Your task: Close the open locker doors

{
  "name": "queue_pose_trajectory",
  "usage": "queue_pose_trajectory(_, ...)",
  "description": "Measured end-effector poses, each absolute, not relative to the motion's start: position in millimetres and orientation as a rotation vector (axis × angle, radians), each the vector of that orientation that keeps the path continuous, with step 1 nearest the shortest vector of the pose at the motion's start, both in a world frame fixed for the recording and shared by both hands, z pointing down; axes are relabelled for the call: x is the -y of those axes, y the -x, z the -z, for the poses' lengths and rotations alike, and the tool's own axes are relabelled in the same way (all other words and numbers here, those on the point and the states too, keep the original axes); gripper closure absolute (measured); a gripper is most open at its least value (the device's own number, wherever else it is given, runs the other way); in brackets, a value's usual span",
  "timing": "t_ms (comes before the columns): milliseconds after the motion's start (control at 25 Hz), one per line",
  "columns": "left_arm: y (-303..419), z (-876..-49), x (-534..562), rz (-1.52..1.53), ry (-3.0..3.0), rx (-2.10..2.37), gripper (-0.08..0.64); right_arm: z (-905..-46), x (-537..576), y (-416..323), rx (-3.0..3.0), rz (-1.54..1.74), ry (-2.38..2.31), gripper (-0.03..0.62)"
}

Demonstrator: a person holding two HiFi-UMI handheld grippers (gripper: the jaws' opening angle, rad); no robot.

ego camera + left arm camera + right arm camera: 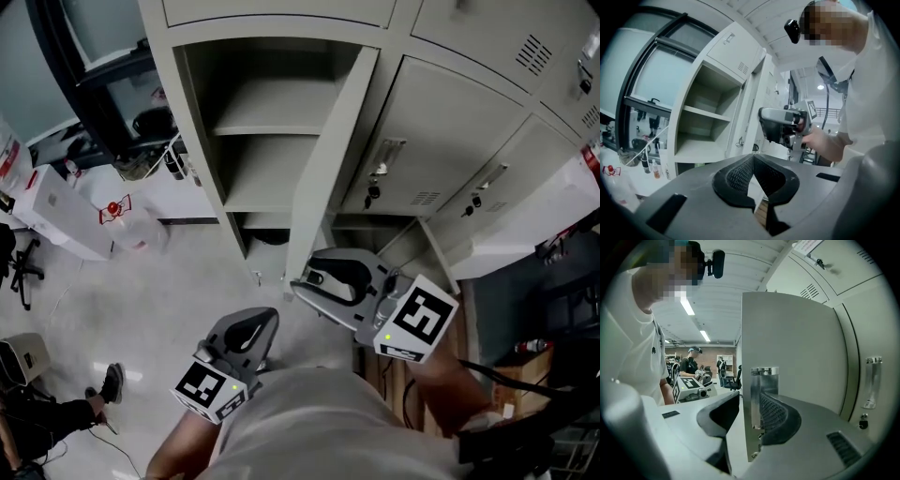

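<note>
Right gripper view: right gripper (750,398) jaws spread wide astride the free edge of the half-open locker door (787,343), right pad just beside its metal latch plate (764,376), left pad clear of it; left gripper (753,159) jaws pressed together, empty, short of the locker (701,122).

Beige locker door (328,159), light grey floor (187,291)
</note>
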State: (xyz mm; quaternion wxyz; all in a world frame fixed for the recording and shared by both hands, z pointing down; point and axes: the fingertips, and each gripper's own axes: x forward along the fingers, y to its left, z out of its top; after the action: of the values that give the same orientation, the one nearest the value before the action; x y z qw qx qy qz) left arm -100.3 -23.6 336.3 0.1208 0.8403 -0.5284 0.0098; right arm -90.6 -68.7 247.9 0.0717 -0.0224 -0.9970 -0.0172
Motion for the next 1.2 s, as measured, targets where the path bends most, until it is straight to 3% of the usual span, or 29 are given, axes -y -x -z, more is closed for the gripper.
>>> queue_pose_trajectory(1200,250.8,-356.3,23.3,-0.022,-2.461,1.485,0.548,-248.4,131.2,243.4,3.049,-0.008,-0.33,0.518)
